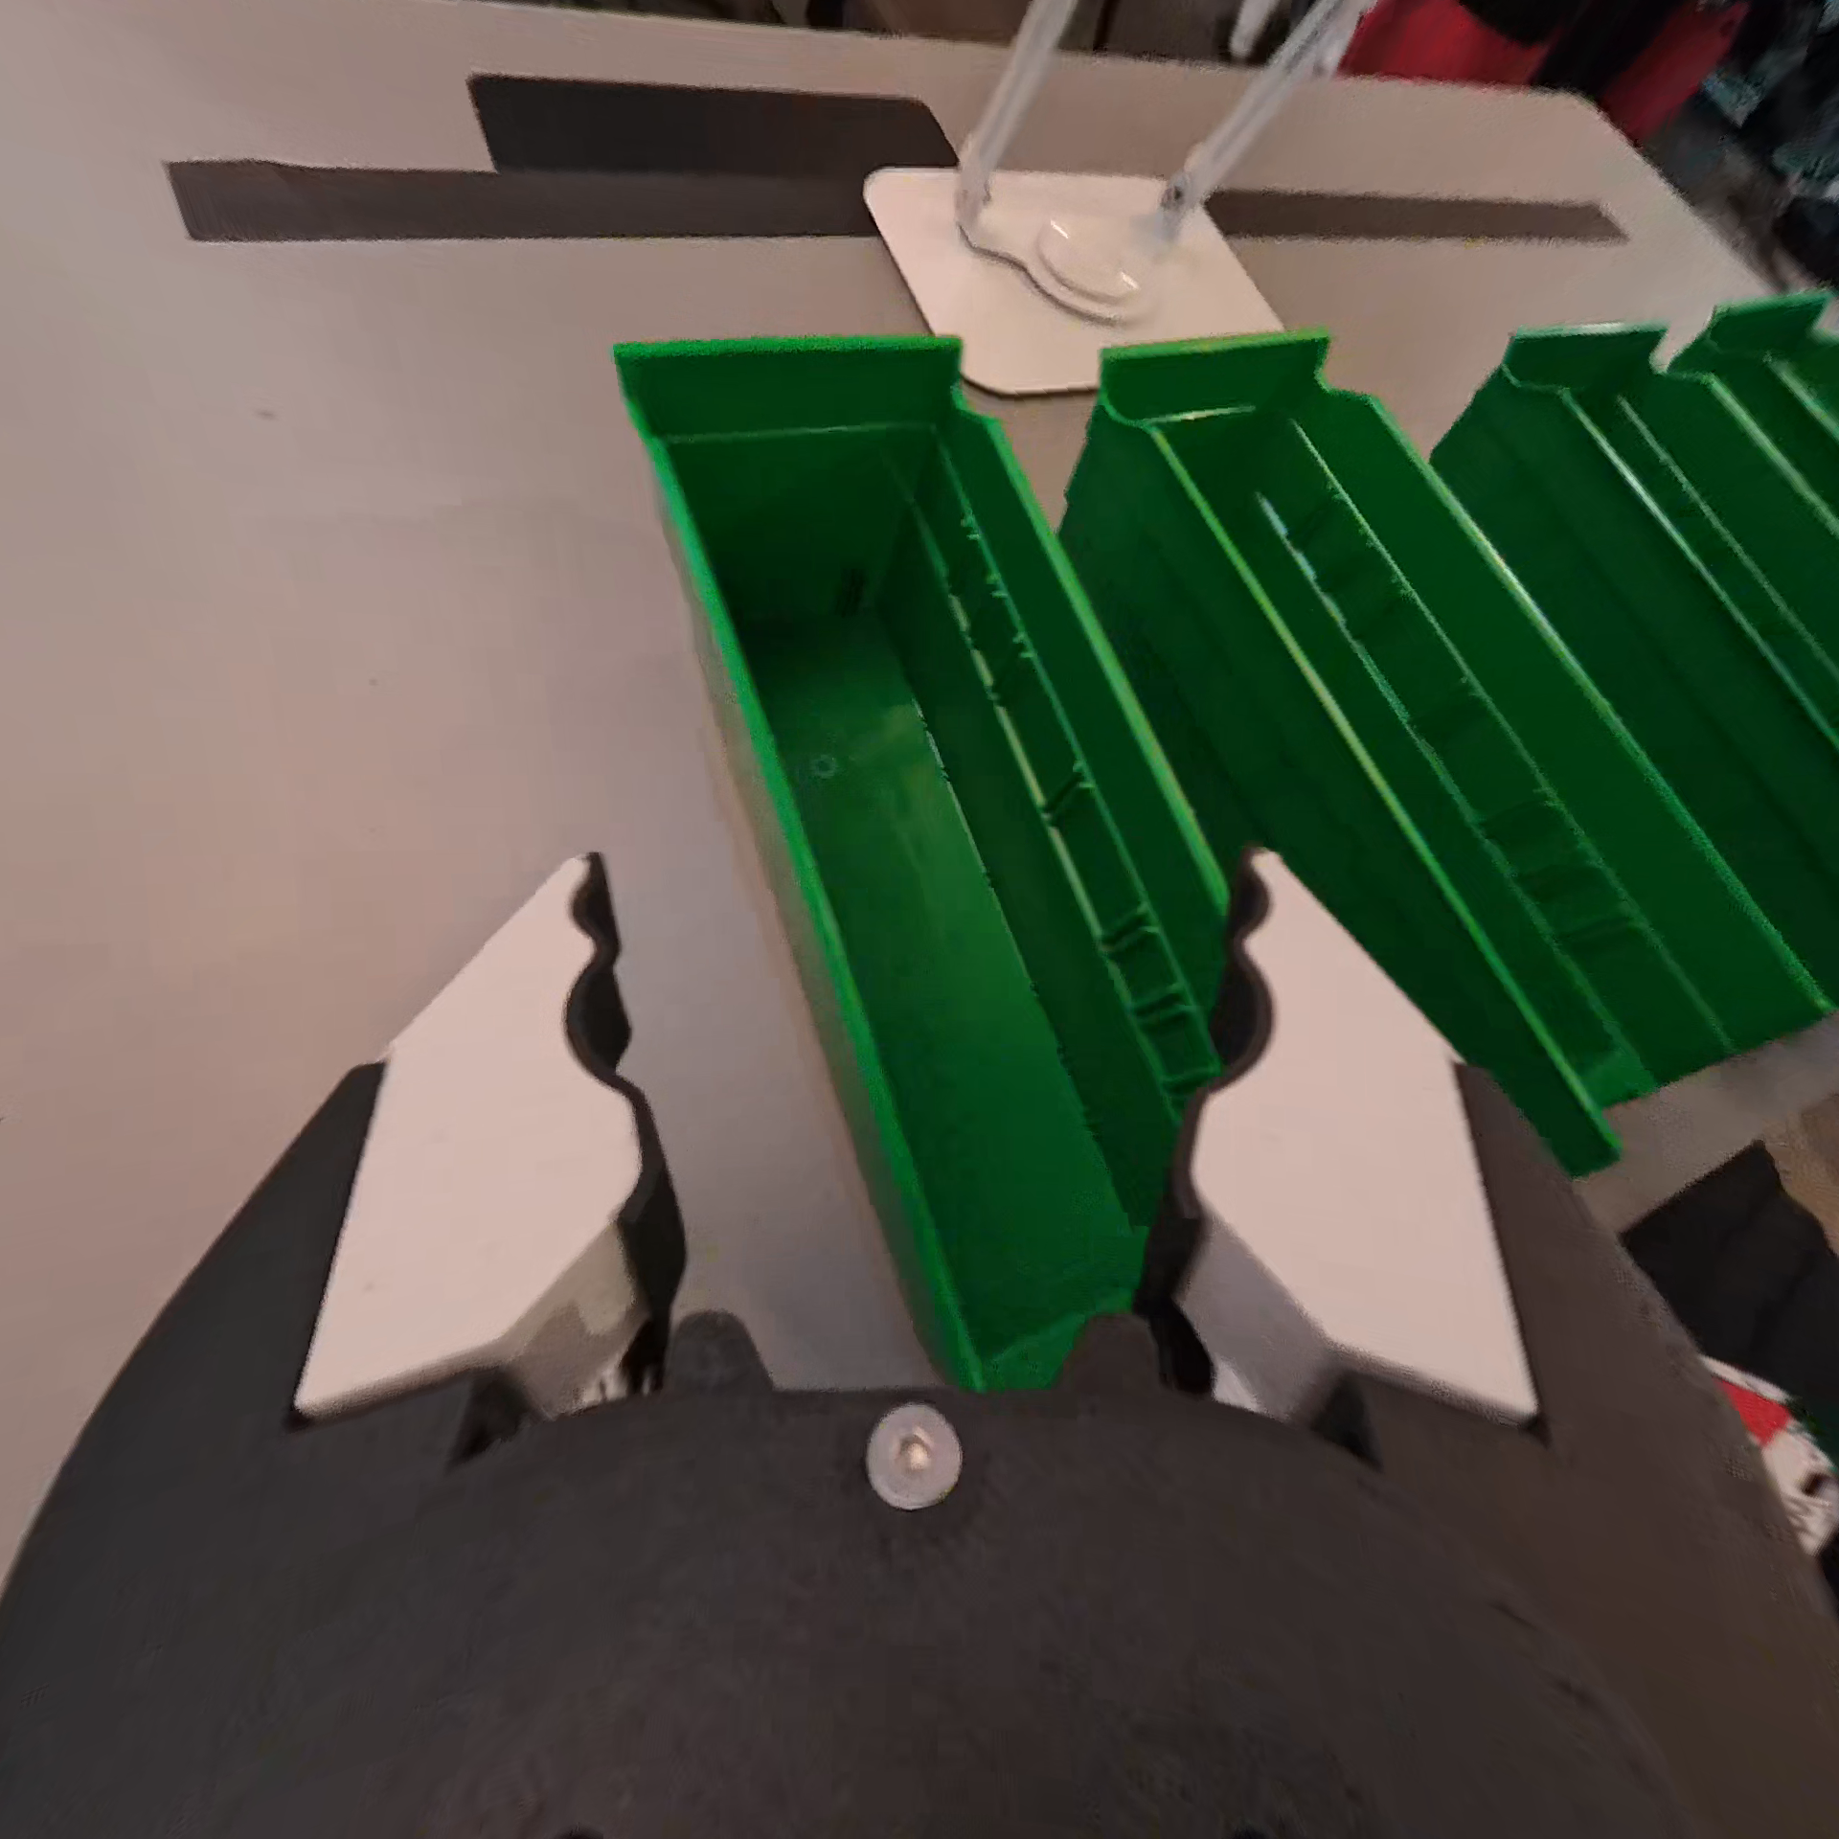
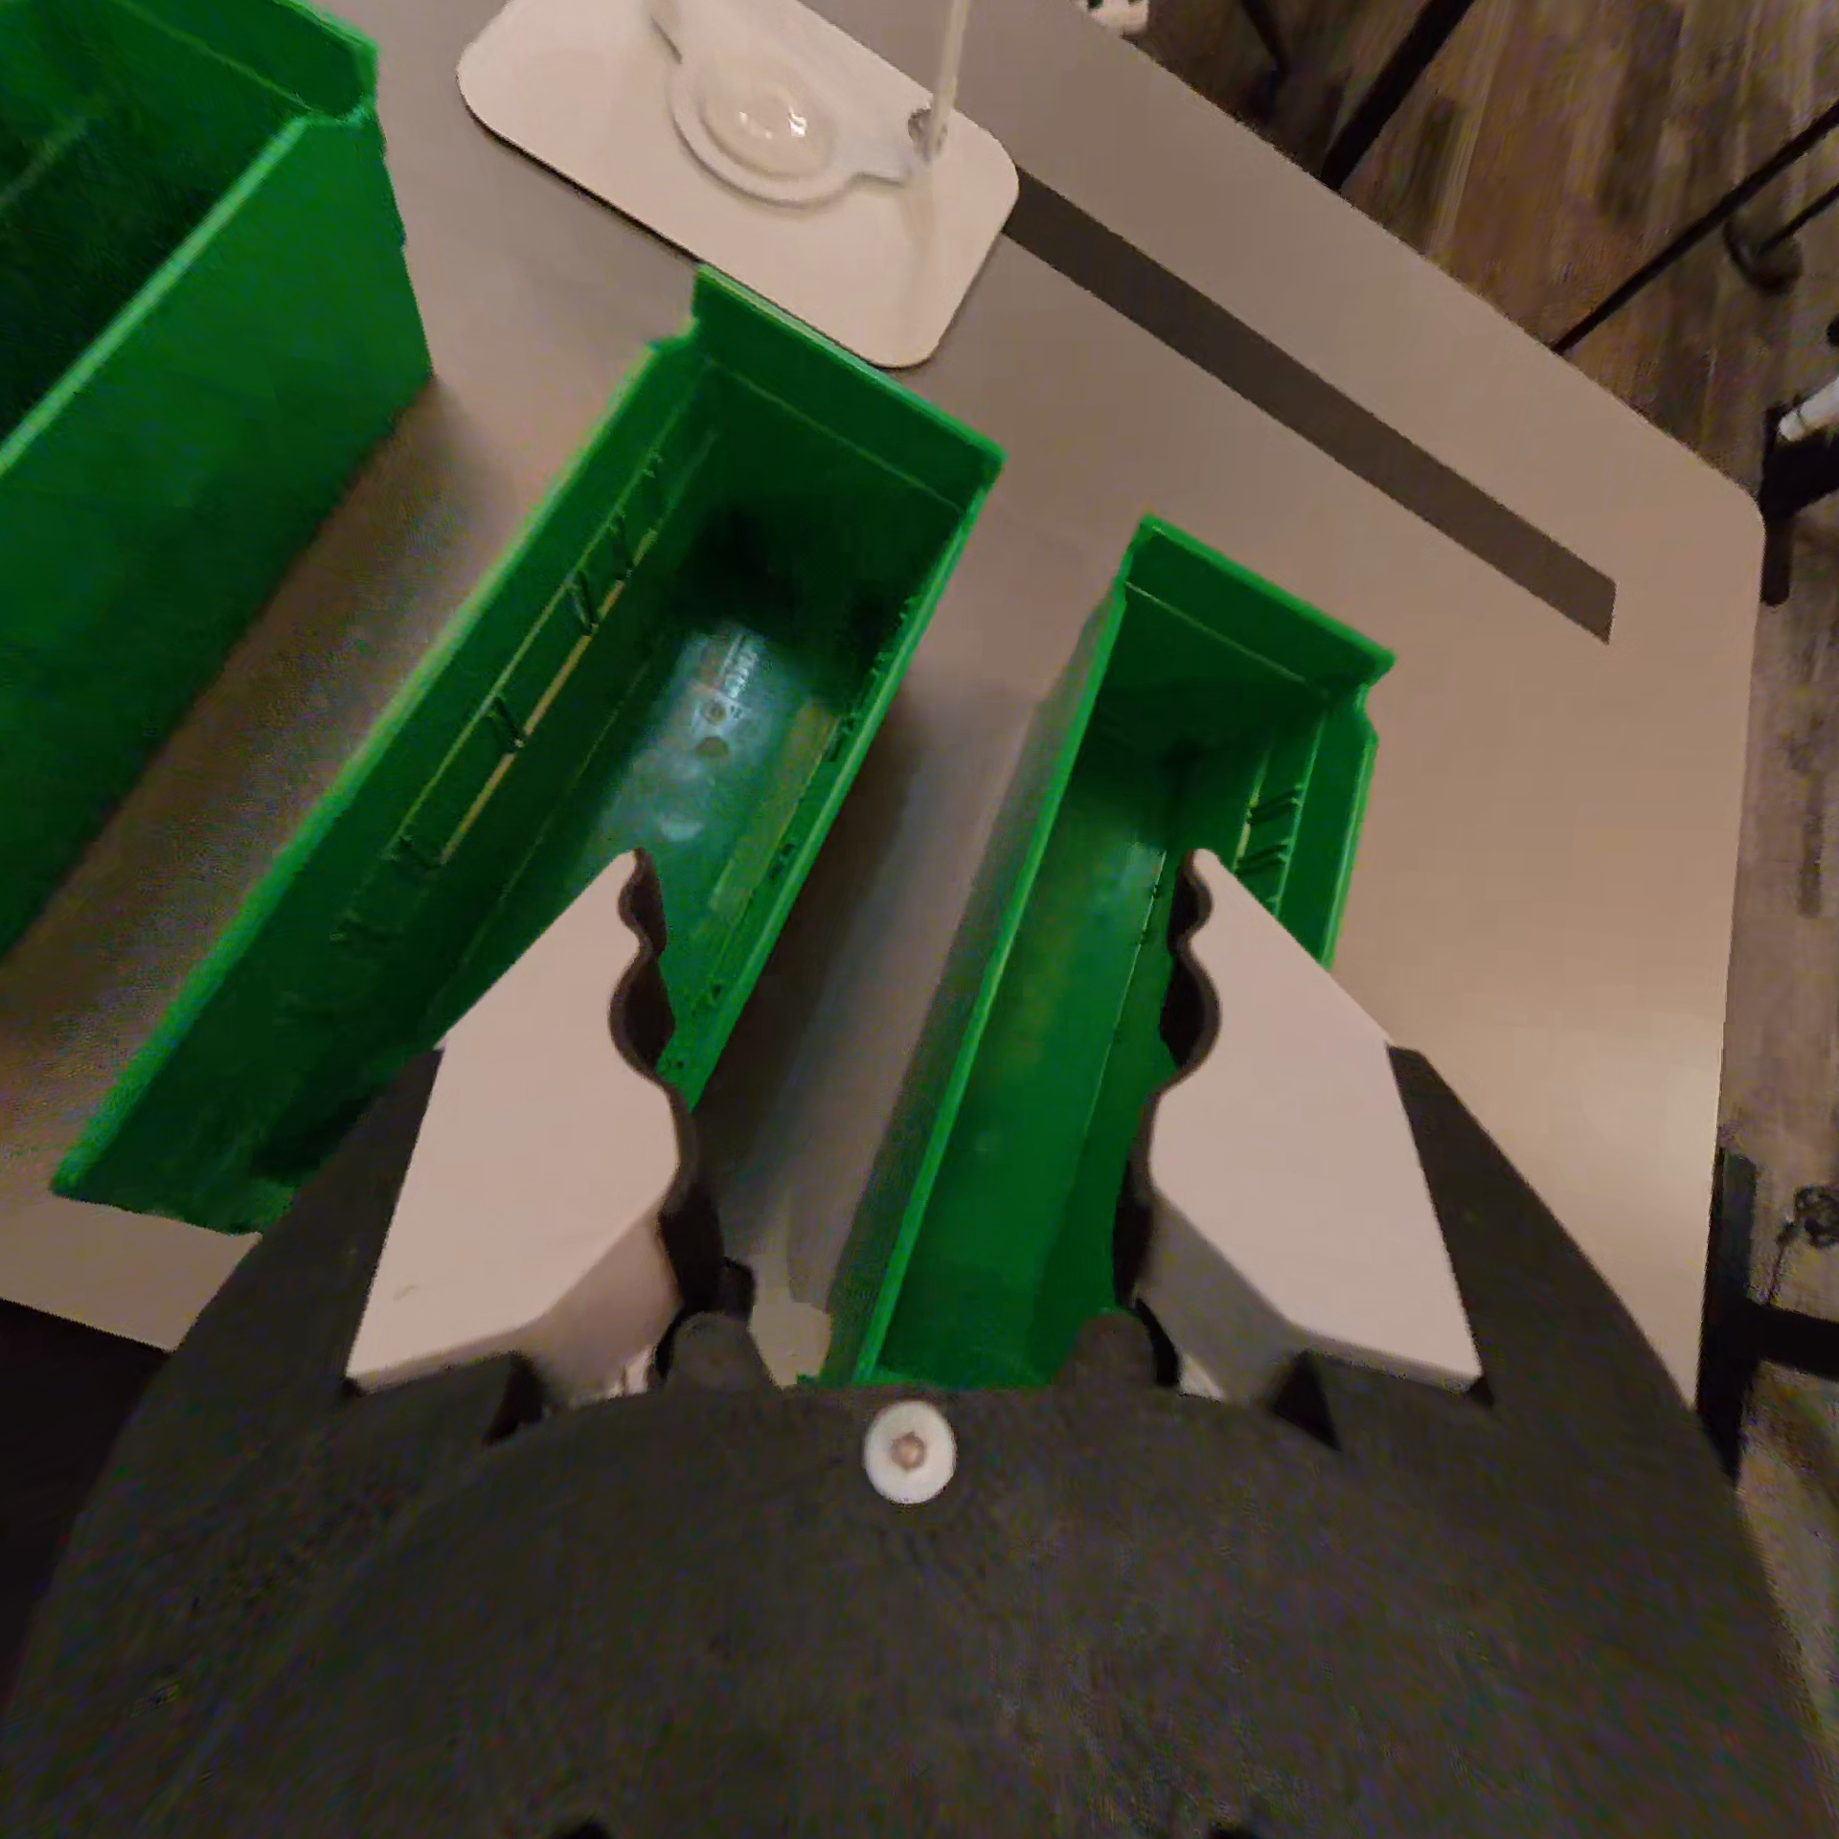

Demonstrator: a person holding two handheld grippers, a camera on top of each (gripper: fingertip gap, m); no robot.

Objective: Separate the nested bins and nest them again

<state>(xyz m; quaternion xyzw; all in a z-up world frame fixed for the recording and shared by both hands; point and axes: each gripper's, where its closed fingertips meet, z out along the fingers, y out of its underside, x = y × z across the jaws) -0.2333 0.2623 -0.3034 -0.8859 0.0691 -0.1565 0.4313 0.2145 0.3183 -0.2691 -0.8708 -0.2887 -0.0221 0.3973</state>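
Several long green bins lie side by side on the grey table (image 1: pixel 348 647), all open side up and separate. In the left wrist view, my left gripper (image 1: pixel 920 861) is wide open around the near end of the leftmost bin (image 1: pixel 896 846). Its right wall touches my right finger (image 1: pixel 1324 1075); the left finger (image 1: pixel 498 1095) stands apart. A second bin (image 1: pixel 1343 716) and two more (image 1: pixel 1642 557) lie to the right. In the right wrist view, my right gripper (image 2: pixel 916 858) is wide open around the near end of the rightmost bin (image 2: pixel 1055 995). A middle bin (image 2: pixel 617 716) and a larger-looking one (image 2: pixel 169 418) lie to its left.
A white lamp base with a clear dome (image 1: pixel 1065 269) stands behind the bins; it also shows in the right wrist view (image 2: pixel 756 149). Black strips (image 1: pixel 498 199) cross the far tabletop. The table's right edge (image 2: pixel 1732 846) is close to the rightmost bin, with floor beyond.
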